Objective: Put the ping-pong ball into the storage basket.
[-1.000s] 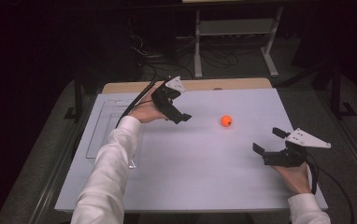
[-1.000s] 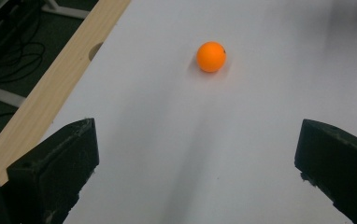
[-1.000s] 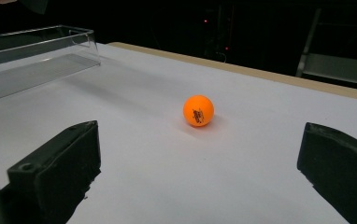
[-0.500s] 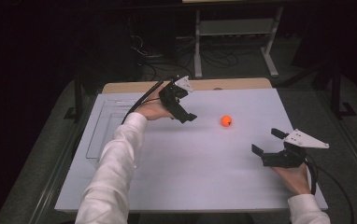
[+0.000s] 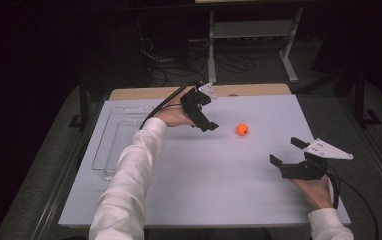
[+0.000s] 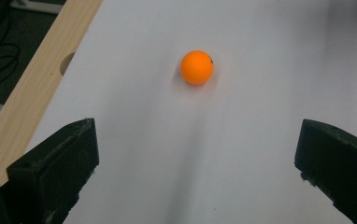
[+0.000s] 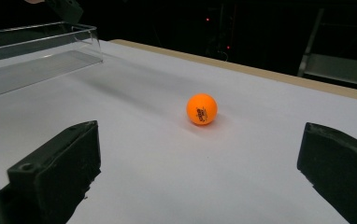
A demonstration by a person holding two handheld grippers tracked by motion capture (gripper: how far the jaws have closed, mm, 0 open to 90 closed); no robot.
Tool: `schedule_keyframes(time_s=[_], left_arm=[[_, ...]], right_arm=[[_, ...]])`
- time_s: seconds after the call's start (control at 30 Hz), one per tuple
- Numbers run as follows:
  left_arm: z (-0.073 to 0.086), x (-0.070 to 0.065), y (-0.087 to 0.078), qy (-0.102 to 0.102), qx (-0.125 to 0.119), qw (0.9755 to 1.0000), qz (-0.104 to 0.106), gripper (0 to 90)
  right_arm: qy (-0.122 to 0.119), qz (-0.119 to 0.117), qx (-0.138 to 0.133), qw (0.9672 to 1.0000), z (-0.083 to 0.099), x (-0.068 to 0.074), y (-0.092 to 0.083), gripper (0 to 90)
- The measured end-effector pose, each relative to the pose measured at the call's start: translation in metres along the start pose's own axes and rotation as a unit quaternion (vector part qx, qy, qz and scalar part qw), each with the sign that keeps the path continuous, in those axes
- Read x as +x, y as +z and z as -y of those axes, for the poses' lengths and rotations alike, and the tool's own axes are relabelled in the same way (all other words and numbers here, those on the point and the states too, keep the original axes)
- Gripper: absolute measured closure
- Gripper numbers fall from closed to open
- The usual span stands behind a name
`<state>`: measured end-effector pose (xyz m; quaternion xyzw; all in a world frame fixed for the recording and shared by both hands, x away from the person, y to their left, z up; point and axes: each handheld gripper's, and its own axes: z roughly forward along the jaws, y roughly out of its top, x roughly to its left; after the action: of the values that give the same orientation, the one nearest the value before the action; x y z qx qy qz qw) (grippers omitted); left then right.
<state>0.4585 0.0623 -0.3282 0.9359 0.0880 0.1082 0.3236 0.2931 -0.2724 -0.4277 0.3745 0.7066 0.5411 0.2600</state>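
ball (image 5: 242, 129) sits on counter (image 5: 189, 195) centre, free; left tool (image 5: 210, 125) at its 9 o'clock, near, jaws spread wide, nothing held; right tool (image 5: 285, 156) at 5 o'clock, apart, jaws wide too; tray (image 5: 110, 150) far left

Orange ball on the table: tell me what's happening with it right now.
A person holds a gripper in each hand. The left gripper, jaws open, points at the orange ball from close by without touching it. The right gripper, also open, sits farther off near the table's right edge. A clear tray lies at the left.
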Motion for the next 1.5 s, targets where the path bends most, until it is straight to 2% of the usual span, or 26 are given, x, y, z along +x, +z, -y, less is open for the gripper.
schedule_keyframes(time_s=[0.4, 0.7, 0.83, 1.1, 1.5], left_arm=[[-0.007, 0.001, 0.014, 0.009, 0.014, 0.9998, 0.011, 0.0], [-0.009, 0.002, 0.023, 0.009, 0.02, 0.9996, 0.017, 0.0], [-0.012, 0.003, 0.03, 0.007, 0.02, 0.9996, 0.019, 0.0], [-0.019, 0.003, 0.045, 0.02, 0.031, 0.9989, 0.029, 0.0], [-0.023, 0.006, 0.062, 0.021, 0.037, 0.9984, 0.036, 0.0]], right_arm=[[-0.001, 0.0, 0.0, 1.0, 0.0, 0.0, -0.001, 0.0], [0.0, -0.005, 0.005, 1.0, 0.0, 0.002, 0.001, 0.0], [-0.004, -0.006, 0.007, 0.9999, 0.0, 0.003, 0.001, 0.0], [-0.001, -0.007, 0.008, 0.9999, 0.001, 0.001, 0.001, 0.0], [0.0, -0.007, 0.009, 0.9999, 0.001, 0.0, 0.002, 0.0]])
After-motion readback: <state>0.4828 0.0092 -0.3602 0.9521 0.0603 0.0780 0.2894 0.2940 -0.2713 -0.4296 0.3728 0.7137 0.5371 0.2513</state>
